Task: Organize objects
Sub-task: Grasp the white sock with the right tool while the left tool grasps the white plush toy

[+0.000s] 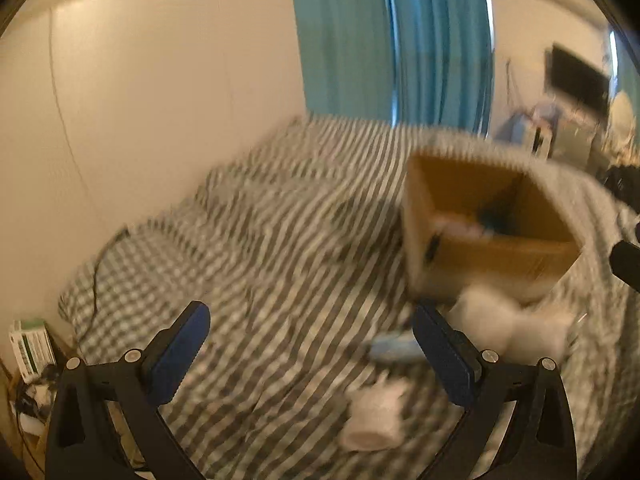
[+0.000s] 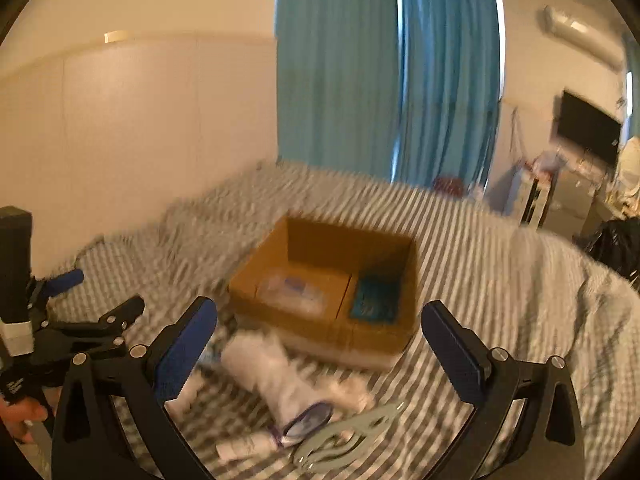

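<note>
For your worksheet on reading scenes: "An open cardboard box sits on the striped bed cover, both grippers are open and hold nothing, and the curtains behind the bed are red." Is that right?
One detail is wrong: the curtains are blue, not red, as the right wrist view shows. The rest stands: the open cardboard box sits on the striped bed cover, and the left gripper and right gripper are open and empty.

We see a matt cardboard box point(image 2: 320, 304) on striped cloth bedding point(image 2: 500, 280), w/ a grey metal plate point(image 2: 348, 440) nearby.

left gripper point(image 1: 308, 354): black frame; blue fingers point(image 1: 180, 354); silver screws | right gripper point(image 2: 320, 356): same
</note>
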The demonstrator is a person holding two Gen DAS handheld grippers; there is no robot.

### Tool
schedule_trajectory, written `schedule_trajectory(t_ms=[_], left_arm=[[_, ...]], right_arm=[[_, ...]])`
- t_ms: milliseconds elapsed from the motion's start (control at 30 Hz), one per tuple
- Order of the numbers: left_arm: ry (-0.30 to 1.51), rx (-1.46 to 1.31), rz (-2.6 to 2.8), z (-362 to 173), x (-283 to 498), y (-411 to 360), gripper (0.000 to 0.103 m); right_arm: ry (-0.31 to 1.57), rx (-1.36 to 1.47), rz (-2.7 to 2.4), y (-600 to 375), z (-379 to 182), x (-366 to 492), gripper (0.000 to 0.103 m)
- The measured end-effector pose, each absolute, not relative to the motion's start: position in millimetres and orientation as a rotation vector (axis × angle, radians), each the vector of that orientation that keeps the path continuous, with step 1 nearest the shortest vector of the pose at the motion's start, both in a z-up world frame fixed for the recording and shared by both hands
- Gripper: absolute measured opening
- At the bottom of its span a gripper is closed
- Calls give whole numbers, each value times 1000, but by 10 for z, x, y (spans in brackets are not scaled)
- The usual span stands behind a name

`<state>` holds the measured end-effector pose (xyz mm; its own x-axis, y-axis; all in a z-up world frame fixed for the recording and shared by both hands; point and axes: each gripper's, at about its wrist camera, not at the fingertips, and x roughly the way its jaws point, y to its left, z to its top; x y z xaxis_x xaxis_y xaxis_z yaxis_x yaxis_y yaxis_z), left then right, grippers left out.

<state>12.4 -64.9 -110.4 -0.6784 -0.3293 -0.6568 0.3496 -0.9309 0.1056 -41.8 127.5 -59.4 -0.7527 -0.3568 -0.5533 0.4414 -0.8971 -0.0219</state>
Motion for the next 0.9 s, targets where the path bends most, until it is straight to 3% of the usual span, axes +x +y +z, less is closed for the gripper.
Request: schedule_trajectory(t_ms=[300,400,467,600,700,767,833,900], left_arm=[[267,1355,-2643,-1792,184,-703,103],[188,1406,-2620,-1906,114,-608,103],[155,1472,-2580,-2029,49,-593,92],[180,1541,-2594,-2132,-5,-559,77],[145,1534,-2642,-2109,19,-463,59],[106,1510,-2656,-2110,32,-416,50],[102,1488,-2661,-2063,55,-405,50],[123,1471,-2667,-2018,86,-418,50]], right_arm=[[243,1049,-2416,882,-1317,-728,102],[275,1105,-2349,745,-1476,-817,99],[266,1203,-2291,672,-1608,-923,84],[299,1274,-2280,638,-1817,-995,80],[307,1269,-2273,663,-1861,-968,74],[319,1254,-2269,678,-1856,-918,60],[327,1227,-2282,681,-1823,-865,49],[309,1204,-2289,721,-1742,-812,45]])
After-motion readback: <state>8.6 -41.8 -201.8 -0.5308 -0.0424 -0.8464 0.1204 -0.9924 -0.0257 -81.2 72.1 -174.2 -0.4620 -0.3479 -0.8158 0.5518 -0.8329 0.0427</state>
